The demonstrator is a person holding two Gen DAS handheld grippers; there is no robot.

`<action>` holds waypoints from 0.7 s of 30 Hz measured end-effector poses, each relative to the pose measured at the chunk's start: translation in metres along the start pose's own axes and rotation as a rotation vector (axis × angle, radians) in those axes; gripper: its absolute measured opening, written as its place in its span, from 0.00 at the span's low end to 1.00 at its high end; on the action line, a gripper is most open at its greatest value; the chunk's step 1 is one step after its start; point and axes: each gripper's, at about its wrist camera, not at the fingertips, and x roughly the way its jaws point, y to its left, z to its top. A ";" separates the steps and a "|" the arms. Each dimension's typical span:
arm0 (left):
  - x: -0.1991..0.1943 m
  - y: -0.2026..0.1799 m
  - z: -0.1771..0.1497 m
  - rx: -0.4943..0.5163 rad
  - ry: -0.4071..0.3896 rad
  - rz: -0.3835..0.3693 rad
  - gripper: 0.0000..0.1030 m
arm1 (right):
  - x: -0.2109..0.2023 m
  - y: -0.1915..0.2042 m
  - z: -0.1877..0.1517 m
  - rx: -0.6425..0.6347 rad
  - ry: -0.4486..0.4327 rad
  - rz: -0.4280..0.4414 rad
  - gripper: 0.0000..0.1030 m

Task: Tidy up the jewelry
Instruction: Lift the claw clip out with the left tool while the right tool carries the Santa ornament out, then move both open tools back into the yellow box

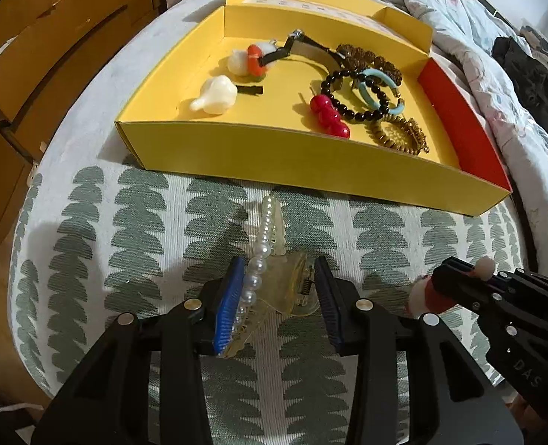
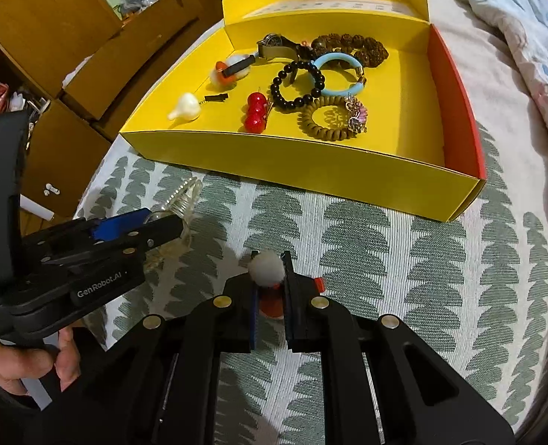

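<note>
At the bottom centre of the left wrist view, the left gripper (image 1: 279, 296) had its jaws set moderately wide around a clear hair claw (image 1: 274, 282) edged with a row of pearls. The left blue pad touched the pearl row; whether the right pad touched the clip could not be told. The claw's long axis ran away from the camera, its pearl tip pointing up the frame toward the yellow box (image 1: 311, 159).

At the lower right of that view, and bottom centre of the right wrist view, the right gripper (image 2: 270, 293) was closed narrowly on a small red and white pompom clip (image 2: 268, 278), its white puff sitting at the fingertips.

Both clips were low over a white cloth (image 2: 348, 244) printed with green leaf shapes. Farther up the frame, the box sat on that cloth and held a red bead clip (image 2: 256, 113), a black bead bracelet (image 2: 298, 85), a blue bangle (image 2: 338, 74), a coiled hair tie (image 2: 329, 118) and a watch (image 2: 277, 46). Wooden cabinets (image 2: 51, 18) stood at the upper left, and a pale quilt (image 2: 515, 18) lay at the upper right.
</note>
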 end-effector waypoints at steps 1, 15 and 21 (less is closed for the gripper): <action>0.002 0.000 -0.001 0.000 0.003 0.001 0.39 | 0.000 -0.001 0.000 0.001 -0.002 -0.003 0.15; -0.007 0.002 0.002 -0.020 -0.011 -0.010 0.60 | -0.012 -0.005 0.006 0.020 -0.014 -0.022 0.20; -0.019 0.002 0.009 -0.025 -0.043 -0.019 0.60 | -0.026 -0.008 0.012 0.037 -0.045 -0.001 0.20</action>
